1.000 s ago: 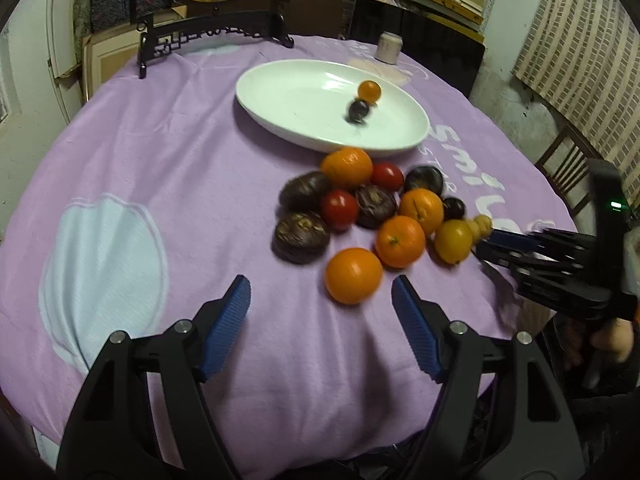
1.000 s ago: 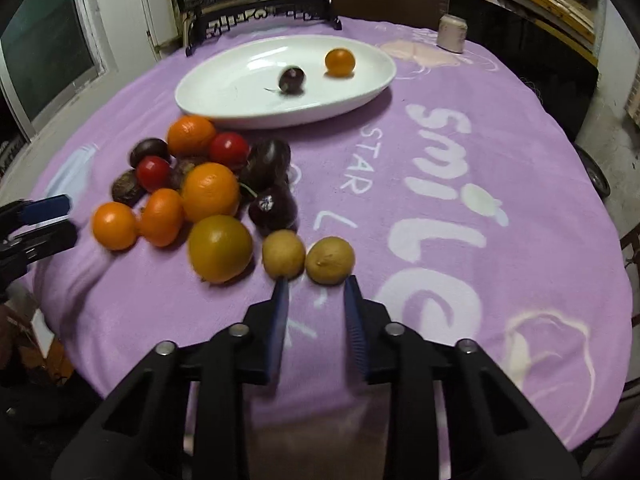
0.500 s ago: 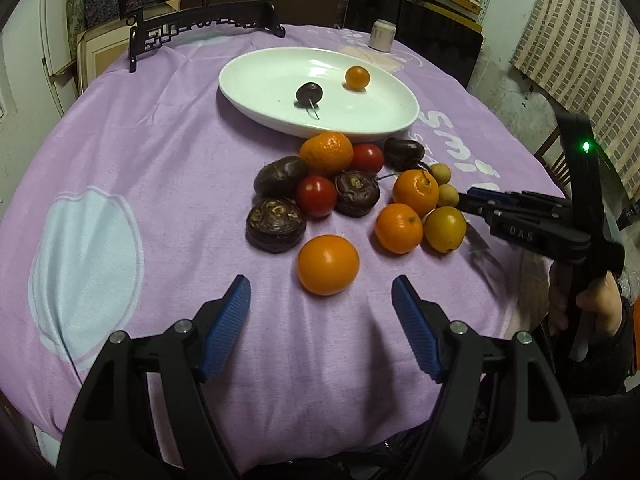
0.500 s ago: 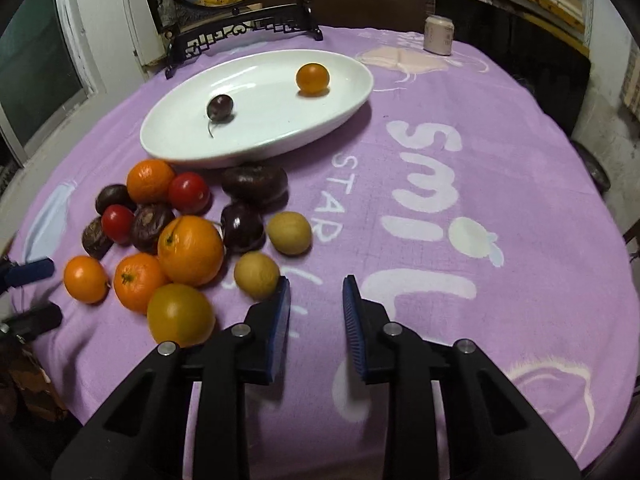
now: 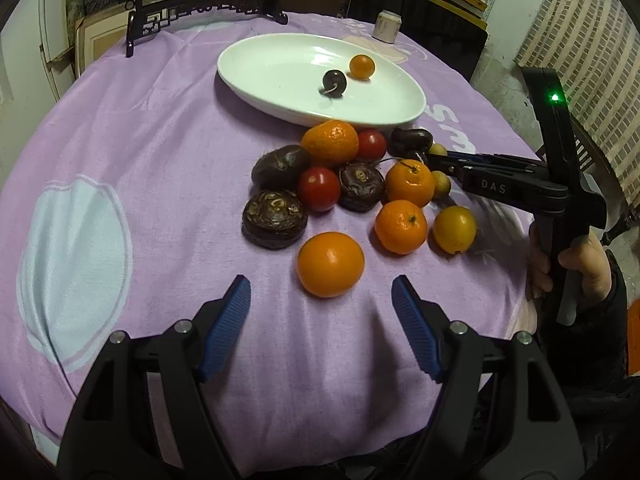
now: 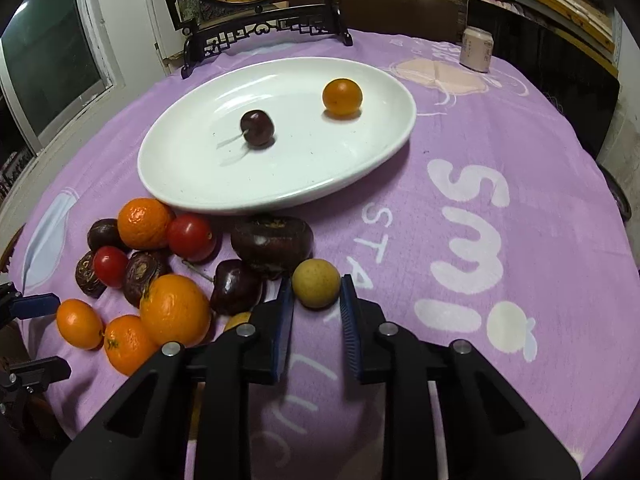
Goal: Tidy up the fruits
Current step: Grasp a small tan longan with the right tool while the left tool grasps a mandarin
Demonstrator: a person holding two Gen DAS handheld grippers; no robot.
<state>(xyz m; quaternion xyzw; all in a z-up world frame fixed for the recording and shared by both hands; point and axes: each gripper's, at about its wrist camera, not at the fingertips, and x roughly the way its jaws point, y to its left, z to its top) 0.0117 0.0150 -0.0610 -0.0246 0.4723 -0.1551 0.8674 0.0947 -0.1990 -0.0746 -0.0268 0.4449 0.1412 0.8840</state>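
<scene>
— Well, shall we list what we hold? Item one: our right gripper point(image 6: 316, 286), black frame with blue ribbed pads, low over the purple printed tablecloth point(image 6: 520, 128), its jaws standing either side of a small round yellow-brown fruit point(image 6: 316, 283).

— Is it clamped on that fruit?

— The pads sit just beside it on both sides; whether they actually press it we cannot tell. The fruit rests on the cloth, near the close rim of the white oval ceramic plate point(image 6: 192, 184).

— Item two, our left gripper point(image 5: 321, 300)?

— Spread wide and holding nothing. It hangs above the cloth, just short of a large round orange point(image 5: 330, 264) that lies nearest to it.

— And the plate's contents?

— Two entries: one dark cherry with a pale stem point(image 6: 257, 128) and one small round orange fruit point(image 6: 342, 97), lying apart from each other.

— The loose stock beside the plate?

— We count a cluster on the cloth: three mandarins, two red cherry tomatoes point(image 5: 319, 189), several dark brown wrinkled fruits point(image 5: 275, 218), a yellow-orange round fruit point(image 5: 455, 229) and two glossy dark purple ones point(image 6: 272, 245). Beyond the plate stand a pale cylindrical cup point(image 6: 476, 49) and a black carved wooden stand point(image 6: 264, 30).
</scene>
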